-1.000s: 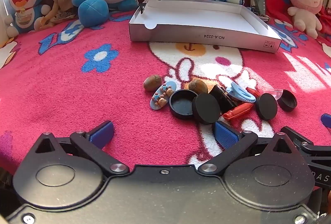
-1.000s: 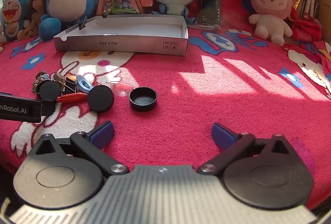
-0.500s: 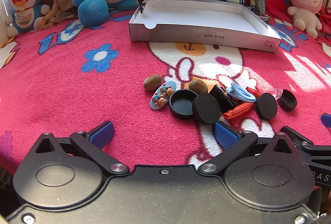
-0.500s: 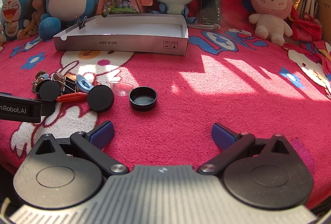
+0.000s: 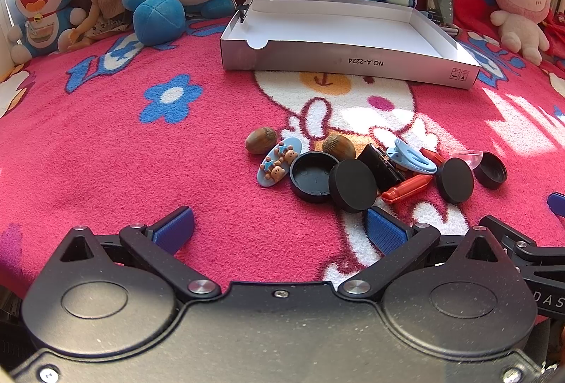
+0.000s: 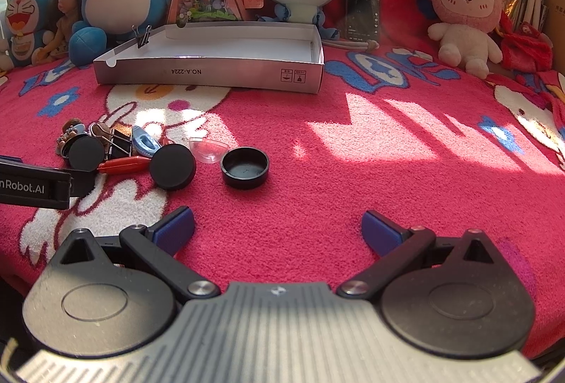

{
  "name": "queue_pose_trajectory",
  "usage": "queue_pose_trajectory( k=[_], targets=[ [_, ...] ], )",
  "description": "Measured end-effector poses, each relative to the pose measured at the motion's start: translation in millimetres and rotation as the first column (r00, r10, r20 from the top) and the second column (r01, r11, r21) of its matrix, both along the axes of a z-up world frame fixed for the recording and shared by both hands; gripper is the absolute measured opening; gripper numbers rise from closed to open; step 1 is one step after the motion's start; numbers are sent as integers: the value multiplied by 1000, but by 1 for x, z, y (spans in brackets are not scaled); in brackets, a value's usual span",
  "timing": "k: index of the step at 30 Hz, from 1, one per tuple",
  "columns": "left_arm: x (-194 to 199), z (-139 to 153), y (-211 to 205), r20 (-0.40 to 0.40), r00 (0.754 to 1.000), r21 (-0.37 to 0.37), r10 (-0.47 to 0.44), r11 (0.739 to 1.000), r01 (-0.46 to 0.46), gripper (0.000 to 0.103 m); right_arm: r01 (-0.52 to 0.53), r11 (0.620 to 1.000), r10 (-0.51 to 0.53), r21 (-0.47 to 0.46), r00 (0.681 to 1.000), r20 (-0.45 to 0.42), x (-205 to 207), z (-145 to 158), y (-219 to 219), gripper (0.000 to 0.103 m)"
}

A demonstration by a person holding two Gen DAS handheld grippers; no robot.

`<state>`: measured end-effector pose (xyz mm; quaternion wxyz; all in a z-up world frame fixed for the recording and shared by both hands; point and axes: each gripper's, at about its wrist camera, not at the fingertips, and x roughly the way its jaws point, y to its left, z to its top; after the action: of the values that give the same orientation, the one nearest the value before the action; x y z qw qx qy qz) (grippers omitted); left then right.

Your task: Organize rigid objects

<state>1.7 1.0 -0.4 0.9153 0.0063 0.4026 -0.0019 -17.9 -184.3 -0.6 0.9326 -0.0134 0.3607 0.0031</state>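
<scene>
My left tool (image 5: 279, 227) wide apart, empty | my right tool (image 6: 278, 227) same | small hard toy pile (image 5: 370, 167) waits near white cardboard box (image 5: 339, 59), ready for sorting.

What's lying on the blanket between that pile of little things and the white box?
Nothing: in the left wrist view, only bare blanket, with its white cartoon pattern, separates the pile from the white box.
</scene>
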Motion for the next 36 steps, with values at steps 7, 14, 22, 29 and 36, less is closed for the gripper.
queue_pose_trajectory(
  k=[7, 14, 22, 29, 36],
  targets=[
    [1, 1, 2, -2, 1000, -2, -3, 1000, 3, 103, -5, 1000, 5, -4, 1000, 7, -2, 2, 2, 103],
    [-2, 0, 3, 0, 1000, -1, 0, 1000, 0, 103, -18, 1000, 18, -1, 1000, 2, -1, 2, 0, 103],
    [-4, -1, 4, 8, 1000, 2, -20, 1000, 20, 103, 0, 1000, 0, 13, 1000, 24, -3, 0, -1, 103],
    [-3, 0, 10, 21, 999, -16, -48, 999, 48, 103, 2, 1000, -2, 19, 1000, 13, 0, 3, -1, 103],
    [-2, 6, 18, 44, 998, -36, -51, 998, 53, 93, -23, 999, 20, 43, 998, 62, 0, 12, -2, 99]
  ],
)
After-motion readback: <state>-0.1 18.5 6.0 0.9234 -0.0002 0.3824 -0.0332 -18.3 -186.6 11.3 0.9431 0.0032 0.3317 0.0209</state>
